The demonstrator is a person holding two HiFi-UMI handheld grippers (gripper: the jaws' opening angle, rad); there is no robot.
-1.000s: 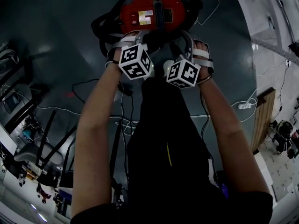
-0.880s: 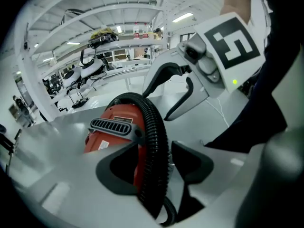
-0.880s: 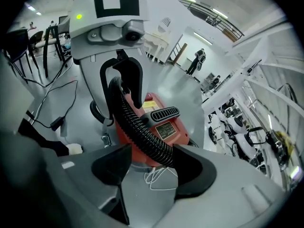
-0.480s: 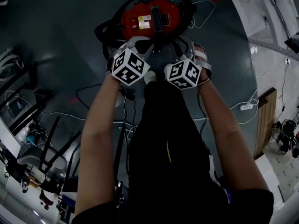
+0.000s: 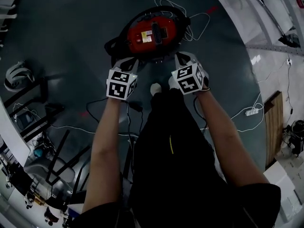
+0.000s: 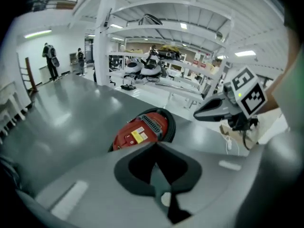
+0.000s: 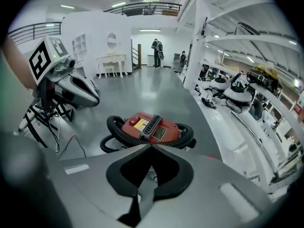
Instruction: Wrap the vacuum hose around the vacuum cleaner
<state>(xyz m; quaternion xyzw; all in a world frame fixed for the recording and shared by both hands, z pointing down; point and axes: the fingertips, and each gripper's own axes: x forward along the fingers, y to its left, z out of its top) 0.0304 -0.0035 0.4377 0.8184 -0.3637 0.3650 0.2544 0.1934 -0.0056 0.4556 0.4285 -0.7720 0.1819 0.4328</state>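
vacuum hose point(image 7: 124, 136) around vacuum cleaner point(image 7: 159, 128), on floor point(image 5: 71, 42), just before person's shoe point(image 5: 155, 88)

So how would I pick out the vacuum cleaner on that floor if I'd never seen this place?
Look at the wide dark grey floor, straight ahead of the person's shoe. The vacuum cleaner lies there: a low red body ringed by a ribbed black hose, unlike the thin white cable beside it.

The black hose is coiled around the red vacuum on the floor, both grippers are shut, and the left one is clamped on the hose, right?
Not quite. The left gripper is shut on nothing: the left gripper view shows its jaws together and empty, clear of the hose. The rest holds: the hose is coiled around the red vacuum on the floor, and the right gripper is shut.
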